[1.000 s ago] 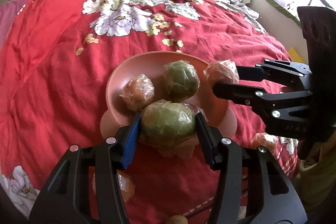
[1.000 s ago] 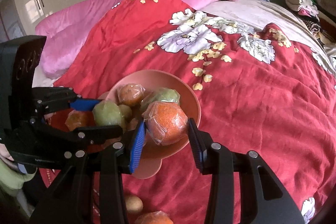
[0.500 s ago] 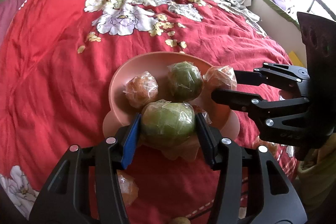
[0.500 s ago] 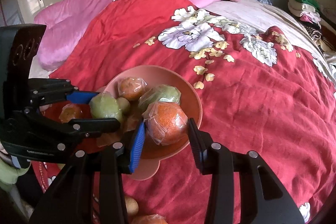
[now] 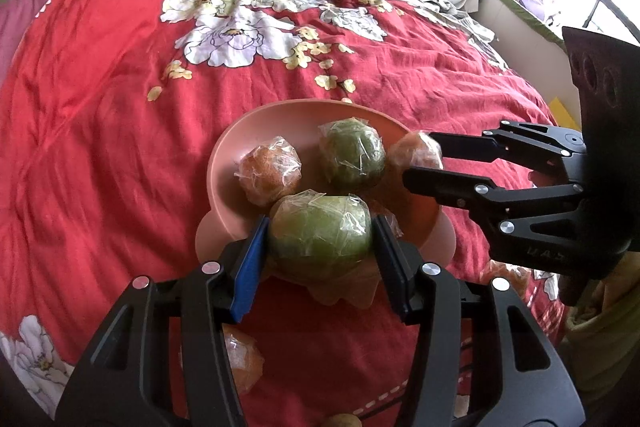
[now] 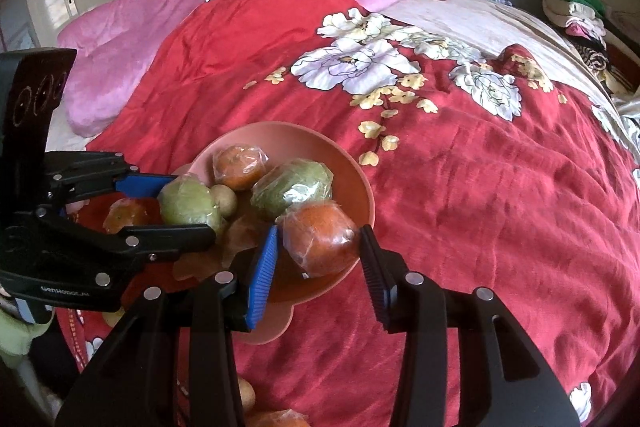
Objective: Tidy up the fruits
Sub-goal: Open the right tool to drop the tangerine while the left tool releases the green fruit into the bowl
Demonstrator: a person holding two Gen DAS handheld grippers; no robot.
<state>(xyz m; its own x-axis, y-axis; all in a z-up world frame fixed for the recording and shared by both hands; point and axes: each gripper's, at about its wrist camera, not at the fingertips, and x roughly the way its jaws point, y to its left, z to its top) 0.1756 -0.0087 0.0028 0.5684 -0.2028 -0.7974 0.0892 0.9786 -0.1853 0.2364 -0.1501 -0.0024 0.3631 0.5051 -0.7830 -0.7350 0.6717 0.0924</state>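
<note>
Fruits: your left gripper (image 5: 320,239) pads press both sides of a plastic-wrapped green fruit (image 5: 320,235) at the near rim of the pink bowl (image 5: 224,163). Your right gripper (image 6: 318,251) brackets a wrapped orange (image 6: 320,243) over the bowl's near edge; its jaws have just been opening, a thin gap visible at the blue pad. Bowl sits on the red floral bedspread (image 6: 480,207); another wrapped orange (image 5: 240,363) lies on it near you.

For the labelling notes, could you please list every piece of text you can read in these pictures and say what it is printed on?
"GenRobot.AI": white print on the left gripper, on its black body; small, partly blurred.
Embossed letters on the right gripper body: too faint to read.
No other text is visible.
</note>
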